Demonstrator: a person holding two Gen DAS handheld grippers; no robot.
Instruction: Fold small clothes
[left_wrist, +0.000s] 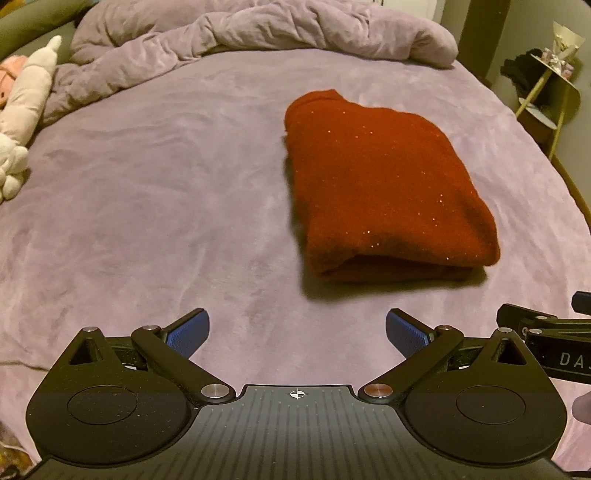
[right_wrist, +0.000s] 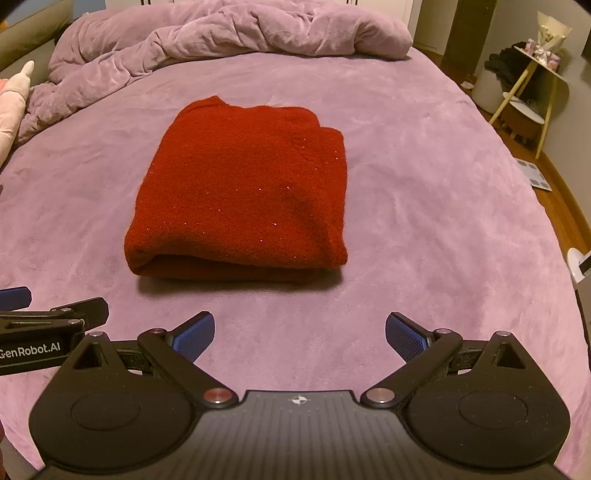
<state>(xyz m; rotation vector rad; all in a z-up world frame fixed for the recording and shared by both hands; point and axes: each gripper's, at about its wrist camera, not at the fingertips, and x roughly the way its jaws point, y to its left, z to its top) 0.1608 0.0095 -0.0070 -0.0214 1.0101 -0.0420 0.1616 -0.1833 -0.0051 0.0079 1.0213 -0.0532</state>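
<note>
Well, left gripper (left_wrist: 297, 334) and right gripper (right_wrist: 299, 336) — jaws wide, empty.

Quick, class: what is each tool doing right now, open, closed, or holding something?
Left tool: open, holding nothing, short of the folded red sweater.
Right tool: open, holding nothing, also short of the sweater.

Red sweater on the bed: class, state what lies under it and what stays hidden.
The folded red sweater rests on the purple bedsheet, which shows all round it. Its lower folded layers show only at the near edge; anything tucked inside or directly beneath is covered.
</note>
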